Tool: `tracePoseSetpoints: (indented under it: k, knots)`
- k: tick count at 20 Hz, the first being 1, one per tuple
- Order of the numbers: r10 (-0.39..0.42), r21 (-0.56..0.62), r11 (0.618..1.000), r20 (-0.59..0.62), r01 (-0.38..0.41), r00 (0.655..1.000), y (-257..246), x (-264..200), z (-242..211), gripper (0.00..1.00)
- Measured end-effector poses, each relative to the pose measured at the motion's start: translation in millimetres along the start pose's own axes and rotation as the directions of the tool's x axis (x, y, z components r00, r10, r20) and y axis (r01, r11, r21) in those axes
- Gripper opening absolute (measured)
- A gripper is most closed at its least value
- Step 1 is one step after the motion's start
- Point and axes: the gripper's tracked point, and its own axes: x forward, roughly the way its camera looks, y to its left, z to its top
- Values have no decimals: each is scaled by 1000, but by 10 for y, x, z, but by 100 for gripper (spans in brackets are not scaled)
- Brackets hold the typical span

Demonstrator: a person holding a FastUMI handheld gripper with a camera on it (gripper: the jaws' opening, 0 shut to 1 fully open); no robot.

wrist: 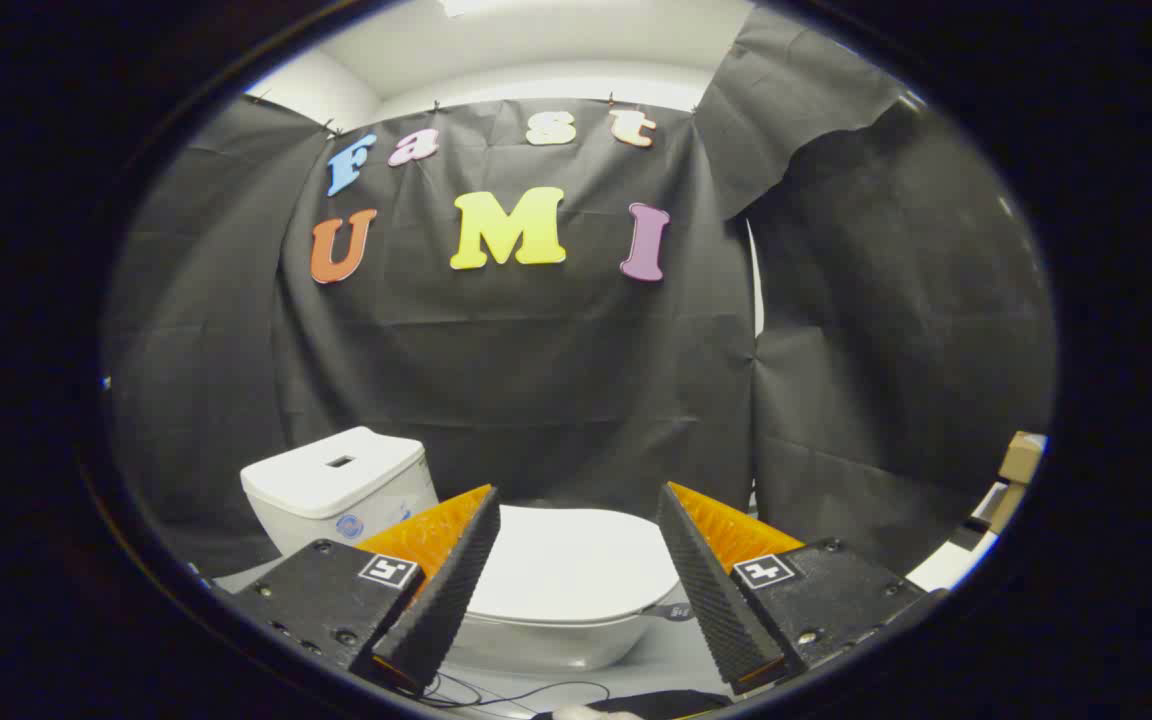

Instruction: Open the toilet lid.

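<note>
White ceramic toilet (546, 640) stands against black cloth wall, seen side-on, likely so lid's edge faces approach. White rectangular cistern (331, 485) with slot on top sits beyond left finger. Smooth white oval toilet lid (571, 565) lies flat, closed, framed between the two fingers, just ahead. Black-and-orange two-finger gripper (576, 530): jaws spread wide, nothing held, apparently lined up to catch lid rim. Thin dark cable (526, 692) on floor below bowl.
</note>
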Motion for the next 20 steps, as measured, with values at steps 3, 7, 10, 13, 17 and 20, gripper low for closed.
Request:
tracePoseSetpoints:
  k: [3,7,10,13,17,20]
  knots:
    - [-11,-25,1000,13,11,1000,-56,-6,53,99]
    - [-18,-35,999,23,19,1000,-110,-10,97,100]
    - [-19,-33,999,19,19,1000,-133,-23,73,100]
    - [-17,-27,999,21,17,1000,-148,-14,88,99]
    - [-17,-22,1000,8,17,1000,-174,33,15,100]
    - [1,-29,1000,-5,-1,1000,-214,201,53,100]
